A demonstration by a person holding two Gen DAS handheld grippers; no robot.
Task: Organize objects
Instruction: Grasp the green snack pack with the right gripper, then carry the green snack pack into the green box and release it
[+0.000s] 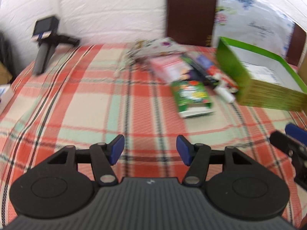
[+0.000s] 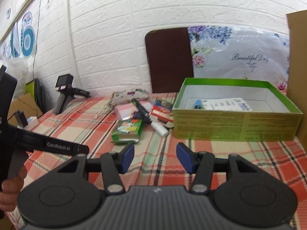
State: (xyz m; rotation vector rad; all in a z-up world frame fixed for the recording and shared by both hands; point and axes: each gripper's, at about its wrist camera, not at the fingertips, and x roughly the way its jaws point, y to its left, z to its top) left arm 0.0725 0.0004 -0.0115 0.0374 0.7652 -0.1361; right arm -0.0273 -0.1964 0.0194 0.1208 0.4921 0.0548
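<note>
Both tools hovered low over a bed covered with a red, cream and mint plaid blanket [image 2: 239, 164]. The left tool [image 1: 150, 149] had its blue-padded fingers spread apart with nothing between them. The right tool [image 2: 155, 158] was likewise spread and gripped nothing.

In the right wrist view, an open green box [image 2: 236, 126] sat on the blanket at about 1 o'clock from the right tool, holding a white printed leaflet [image 2: 230, 104] and a small blue item [image 2: 197, 103]. Just left of the box, at 12 o'clock, lay a loose clutter: a green carton [image 2: 127, 131] nearest the tool, a white tube [image 2: 160, 128] beside it, a black pen-like stick [image 2: 141, 109], a pink packet [image 2: 124, 110], a red and white pack [image 2: 163, 113] touching the box, and a floral pouch [image 2: 130, 94] farthest back.

At 10 o'clock a spare handheld gripper device [image 2: 63, 95] stood near the white brick wall [image 2: 124, 28]. The left wrist view was blurred.
</note>
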